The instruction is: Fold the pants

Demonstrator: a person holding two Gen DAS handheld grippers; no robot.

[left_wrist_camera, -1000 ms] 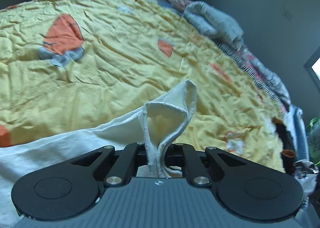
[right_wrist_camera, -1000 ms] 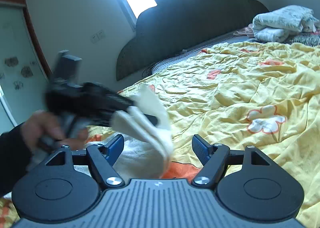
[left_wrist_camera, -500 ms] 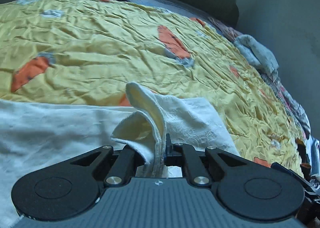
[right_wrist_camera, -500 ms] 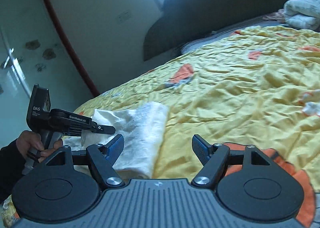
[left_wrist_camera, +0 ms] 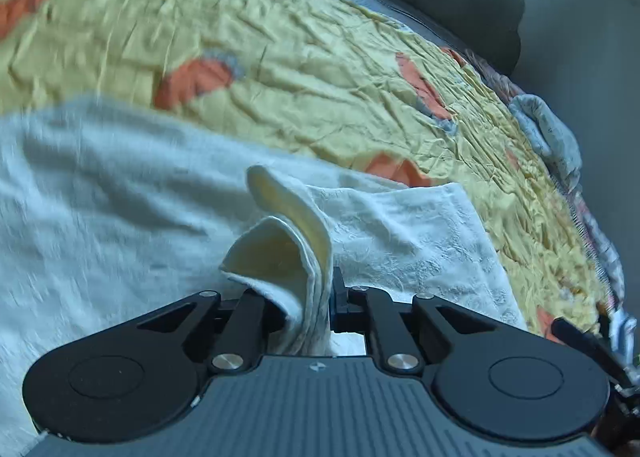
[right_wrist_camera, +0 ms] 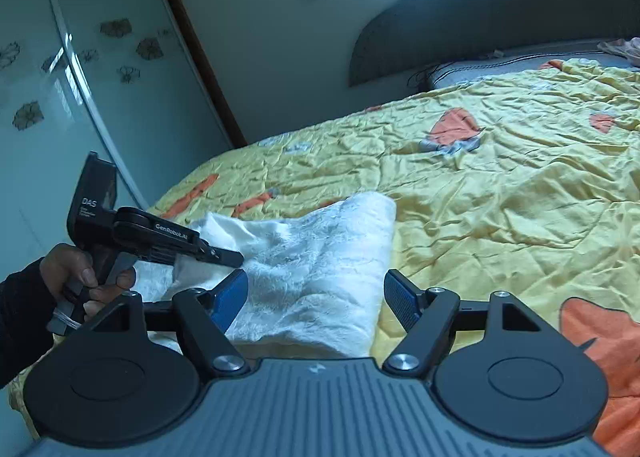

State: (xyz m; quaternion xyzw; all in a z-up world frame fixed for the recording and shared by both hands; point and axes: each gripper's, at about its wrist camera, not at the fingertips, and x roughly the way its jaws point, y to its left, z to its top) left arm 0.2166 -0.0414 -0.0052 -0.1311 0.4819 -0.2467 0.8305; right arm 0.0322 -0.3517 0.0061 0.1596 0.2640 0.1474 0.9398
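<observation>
Covering nearly everything in both views is the yellow bedspread (right_wrist_camera: 500, 185) with its orange patches, badly creased, and on its near part lie the white pants (right_wrist_camera: 320, 269), the task's own thing. They look already doubled over: in the right wrist view a thick layer of textured cloth ends in a rounded fold toward the middle of the bed, and in the left wrist view a second layer lies over the wider white sheet of fabric beneath. That suggests at least one fold is laid, with further folds and smoothing probably left to do.

Behind the bed stand the dark headboard (right_wrist_camera: 500, 17) and, on the left of the right wrist view, a glass wardrobe door (right_wrist_camera: 60, 97) with flower marks. A bundle of grey cloth (left_wrist_camera: 552, 137) sits at the far edge of the bed, well apart from the work and in nobody's way.

The left gripper (left_wrist_camera: 310, 307) has a bunched corner of the pants between its jaws; they have just been opening a little, though the cloth is not yet free of them. The person's hand (right_wrist_camera: 86, 277) grips its handle. The right gripper (right_wrist_camera: 316, 295) hangs wide apart over the folded cloth, grasping nothing. The raised corner may spoil the fold if it drops unevenly.
</observation>
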